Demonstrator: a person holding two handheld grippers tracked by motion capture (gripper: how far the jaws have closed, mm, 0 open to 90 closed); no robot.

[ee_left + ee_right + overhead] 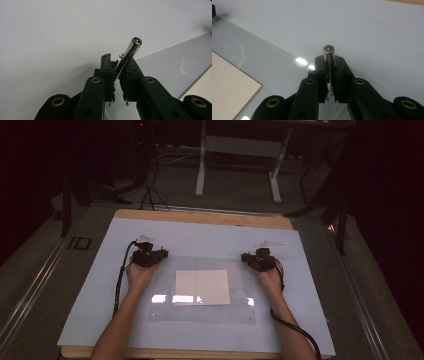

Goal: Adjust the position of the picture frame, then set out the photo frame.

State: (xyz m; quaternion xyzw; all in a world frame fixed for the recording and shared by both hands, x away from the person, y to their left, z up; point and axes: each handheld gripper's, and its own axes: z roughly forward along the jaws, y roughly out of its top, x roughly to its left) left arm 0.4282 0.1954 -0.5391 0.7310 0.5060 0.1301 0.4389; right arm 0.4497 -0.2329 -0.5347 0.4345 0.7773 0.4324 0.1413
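A clear plastic sheet lies on the white board, with a cream paper square at its middle. My left gripper rests at the sheet's far left corner, and my right gripper at its far right corner. In the left gripper view the left gripper is shut on a shiny metal pin that tilts to the right. In the right gripper view the right gripper is shut on a second metal pin, which stands straight between the jaws over the sheet's edge.
The board sits on a wooden table. Two small paper scraps lie just beyond the grippers. Small fasteners mark the sheet's near corners. Cables trail back along both forearms. Desk legs stand on the floor beyond.
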